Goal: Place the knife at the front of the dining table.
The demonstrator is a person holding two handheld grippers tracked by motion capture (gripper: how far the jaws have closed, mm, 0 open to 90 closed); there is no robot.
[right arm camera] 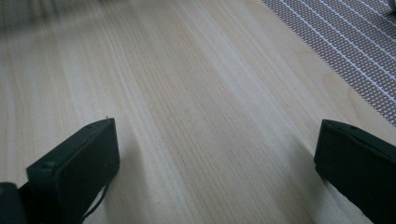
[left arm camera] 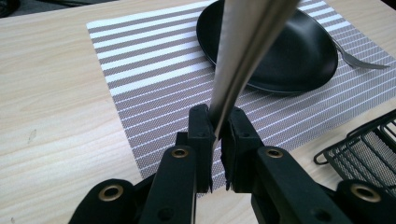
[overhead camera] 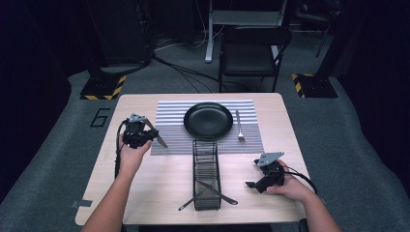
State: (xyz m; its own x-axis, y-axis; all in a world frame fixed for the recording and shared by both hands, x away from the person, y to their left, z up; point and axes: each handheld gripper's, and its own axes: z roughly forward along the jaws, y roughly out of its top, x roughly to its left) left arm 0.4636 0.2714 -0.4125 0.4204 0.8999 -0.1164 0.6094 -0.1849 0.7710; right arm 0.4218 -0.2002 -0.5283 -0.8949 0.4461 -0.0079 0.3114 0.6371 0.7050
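Note:
My left gripper (overhead camera: 145, 134) hovers over the left edge of the striped placemat (overhead camera: 174, 130), shut on a silver table knife (overhead camera: 160, 140). In the left gripper view the jaws pinch the knife (left arm camera: 247, 42), which rises across the black plate (left arm camera: 289, 56). The plate (overhead camera: 208, 120) sits in the middle of the mat, with a fork (overhead camera: 239, 126) lying to its right. My right gripper (overhead camera: 252, 184) is low over bare wood at the front right. Its jaws stand wide open with nothing between them (right arm camera: 215, 135).
A black wire basket (overhead camera: 195, 159) stands at the table's front centre. Two pieces of cutlery (overhead camera: 223, 195) (overhead camera: 188, 203) poke out of its near end. A folding chair (overhead camera: 251, 53) is beyond the far edge. Bare wood lies left and right of the basket.

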